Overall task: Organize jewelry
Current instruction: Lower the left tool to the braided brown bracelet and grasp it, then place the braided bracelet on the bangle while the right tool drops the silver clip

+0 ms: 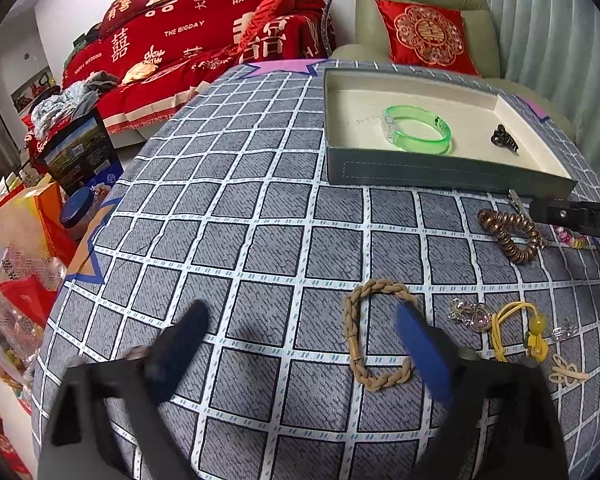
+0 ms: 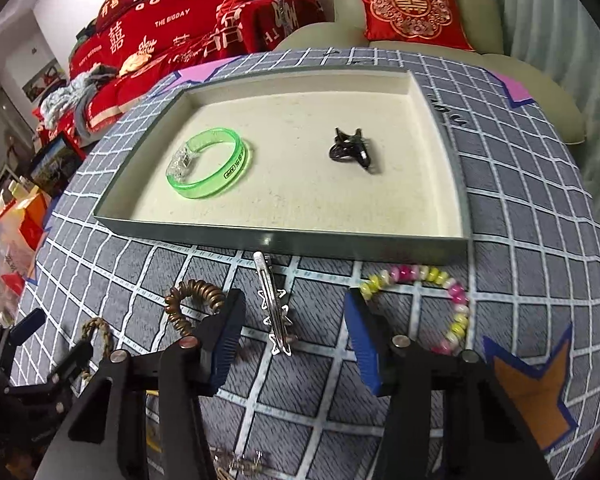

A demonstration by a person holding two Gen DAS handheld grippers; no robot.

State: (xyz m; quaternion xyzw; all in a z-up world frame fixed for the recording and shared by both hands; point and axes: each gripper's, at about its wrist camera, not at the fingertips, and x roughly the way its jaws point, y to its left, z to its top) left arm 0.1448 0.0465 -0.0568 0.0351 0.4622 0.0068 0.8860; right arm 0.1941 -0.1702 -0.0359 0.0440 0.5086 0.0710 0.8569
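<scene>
While both claws hover low over a bench (image 1: 260,208) covered in a grey grid-patterned cloth, a shallow grey tray (image 2: 284,240) with a cream lining sits at the far side. Inside it lie a clear green bangle (image 2: 208,164) and a small dark claw clip (image 2: 350,148), well apart from each other.

The right claw (image 2: 294,344) is spread wide and holds nothing. Between its blue-padded fingers lies a silver zigzag hair clip (image 2: 274,308) on the cloth. Its long axis runs roughly away from the camera toward the tray, in line with the fingers, so closing would likely pinch it across its narrow width. A coiled bronze bracelet (image 2: 192,300) sits just beside the left-hand finger, and a pink and yellow beaded bracelet (image 2: 440,300) curves just beside the right-hand finger.

The left claw (image 1: 300,336) is also spread wide and empty. A braided tan cord bracelet (image 1: 368,340) lies just inside its right-hand finger, partly hidden by it. Further right are a small silver charm piece (image 1: 470,314) and a yellow cord with beads (image 1: 528,332).

The right claw is much nearer the hair clip, so that piece seems the next to be lifted into the tray.
</scene>
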